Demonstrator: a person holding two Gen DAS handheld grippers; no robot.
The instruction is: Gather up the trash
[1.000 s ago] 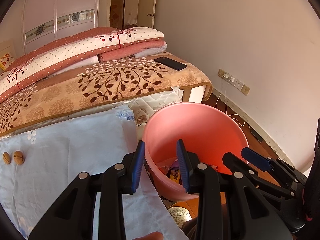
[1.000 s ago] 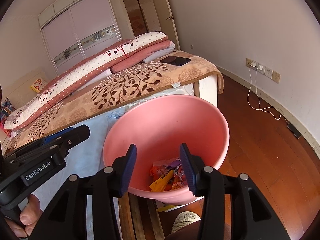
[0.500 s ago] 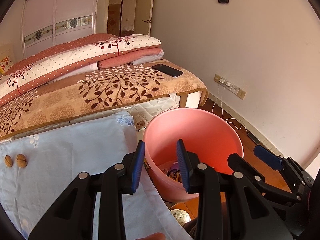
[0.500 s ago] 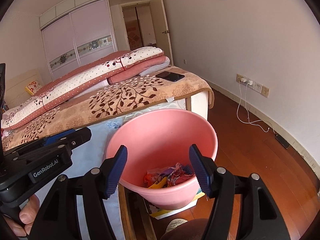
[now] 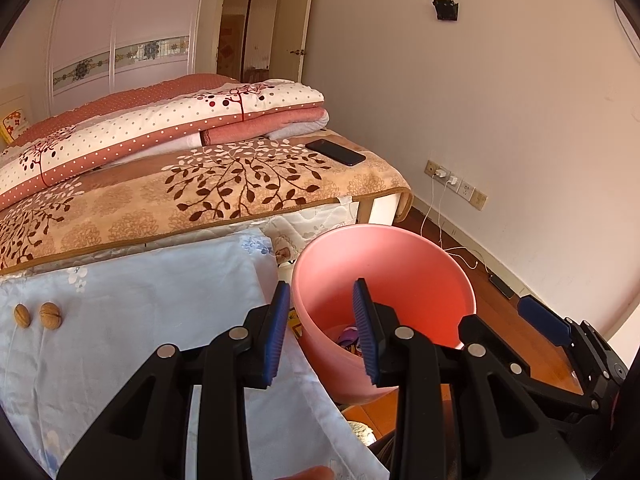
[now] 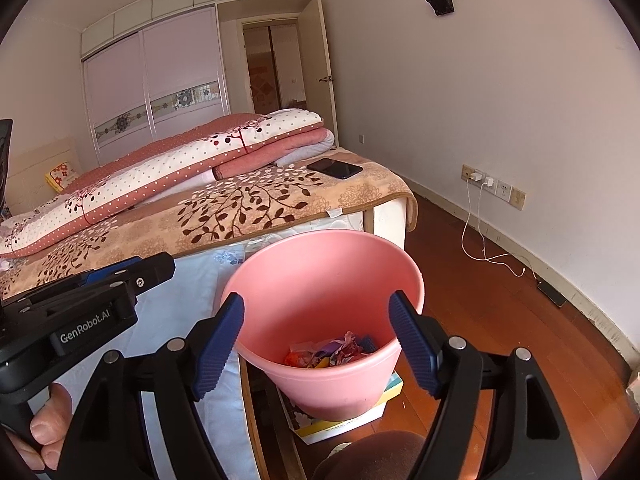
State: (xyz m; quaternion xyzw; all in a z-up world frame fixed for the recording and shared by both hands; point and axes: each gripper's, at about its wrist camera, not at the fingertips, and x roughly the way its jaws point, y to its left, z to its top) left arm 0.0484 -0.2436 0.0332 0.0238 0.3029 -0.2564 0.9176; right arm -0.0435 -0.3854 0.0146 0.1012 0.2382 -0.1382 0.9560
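**Bedroom status: both tools over the bin**

Bedroom floor beside the bed (image 6: pixel 280 200) carries a pink bin (image 6: pixel 328 280) holding crumpled wrappers (image 6: pixel 332 354). I read the right tool (image 6: pixel 316 340) as empty, its jaws opening wide above the bin. I read the left tool (image 5: pixel 320 332) as partly open and empty. Two walnuts (image 5: pixel 38 314) lie on the blue sheet (image 5: pixel 140 312).

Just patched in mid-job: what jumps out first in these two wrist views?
The pink bucket dominates, standing on the floor beside the bed with colourful wrappers at its bottom. The right gripper hangs over it, jaws opening, nothing between them. Two walnuts lie on the pale blue sheet at left.
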